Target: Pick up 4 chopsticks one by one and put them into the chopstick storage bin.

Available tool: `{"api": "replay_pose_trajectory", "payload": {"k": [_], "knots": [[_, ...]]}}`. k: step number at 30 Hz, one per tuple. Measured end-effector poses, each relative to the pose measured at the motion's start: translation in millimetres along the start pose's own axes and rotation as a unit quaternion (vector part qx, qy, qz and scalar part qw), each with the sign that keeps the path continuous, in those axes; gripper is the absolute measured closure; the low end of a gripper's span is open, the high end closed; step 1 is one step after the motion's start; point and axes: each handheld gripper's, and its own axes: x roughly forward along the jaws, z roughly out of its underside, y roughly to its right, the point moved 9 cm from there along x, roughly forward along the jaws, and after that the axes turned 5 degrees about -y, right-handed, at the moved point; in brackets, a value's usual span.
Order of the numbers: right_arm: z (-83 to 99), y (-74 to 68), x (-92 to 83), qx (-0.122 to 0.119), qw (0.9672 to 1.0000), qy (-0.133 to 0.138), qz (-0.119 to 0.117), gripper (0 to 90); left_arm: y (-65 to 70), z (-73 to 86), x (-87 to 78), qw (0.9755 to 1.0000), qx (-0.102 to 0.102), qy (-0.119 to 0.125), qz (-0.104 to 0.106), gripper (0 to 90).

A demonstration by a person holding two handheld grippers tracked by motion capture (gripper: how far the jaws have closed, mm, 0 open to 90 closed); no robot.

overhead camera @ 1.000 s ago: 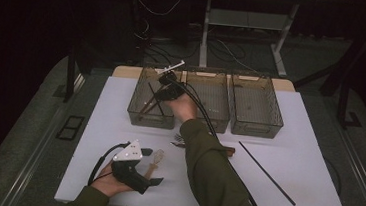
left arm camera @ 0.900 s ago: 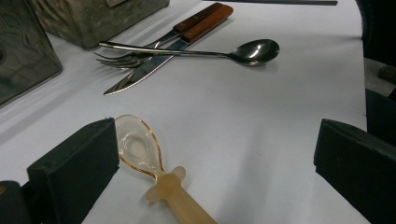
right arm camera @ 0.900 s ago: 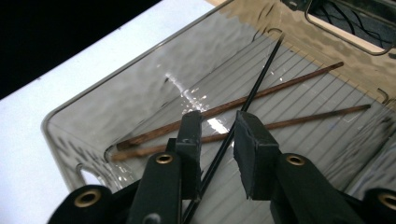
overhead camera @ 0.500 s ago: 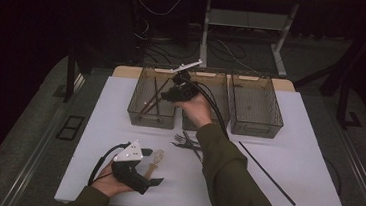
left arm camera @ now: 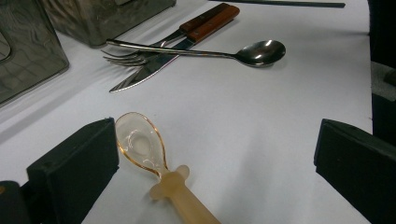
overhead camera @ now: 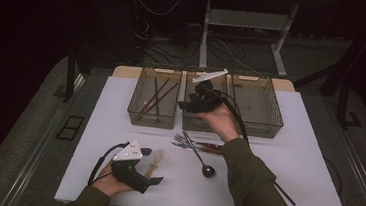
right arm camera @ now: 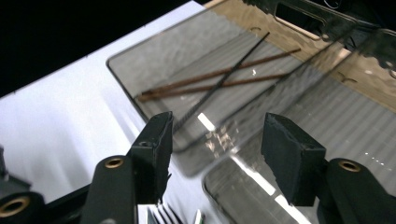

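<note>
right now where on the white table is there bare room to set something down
Bare: the white table right of the metal spoon, bounded by the black stick, and the left strip beside the left bin. Crowded: the fork-and-knife pile and around the translucent spoon.

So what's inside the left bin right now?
The left bin holds two brown chopsticks and one thin black stick crossing over them. The smoky near wall blurs its front corner, so anything small there can't be told.
</note>
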Motion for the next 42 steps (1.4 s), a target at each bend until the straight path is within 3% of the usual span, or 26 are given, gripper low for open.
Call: {"api": "replay_pose_trajectory", "payload": {"k": [9,15,26,34,42], "knots": [[28.8,4.3,-27.7,-0.018,0.9998,0.005,0.0,38.4,-1.9,0.6,-1.6,0.9999,-0.012,-0.001,0.002,0.0],[50.3,8.0,-43.7,-0.019,0.9998,0.011,-0.003,37.6,-2.8,1.7,-1.3,1.0,-0.007,-0.005,-0.004,0.0],[99.0,26.2,-72.4,-0.027,0.9994,0.005,0.022,33.2,-1.9,3.3,1.3,0.9999,-0.006,-0.013,-0.005,0.0],[135.2,36.5,-90.0,-0.011,0.9993,-0.01,0.035,31.5,-0.8,3.7,2.3,0.9999,-0.005,-0.016,-0.004,0.0],[175.3,51.8,-105.4,0.012,0.9981,-0.04,0.046,38.5,0.3,4.1,2.3,0.9998,-0.002,-0.02,-0.004,0.0]]}}
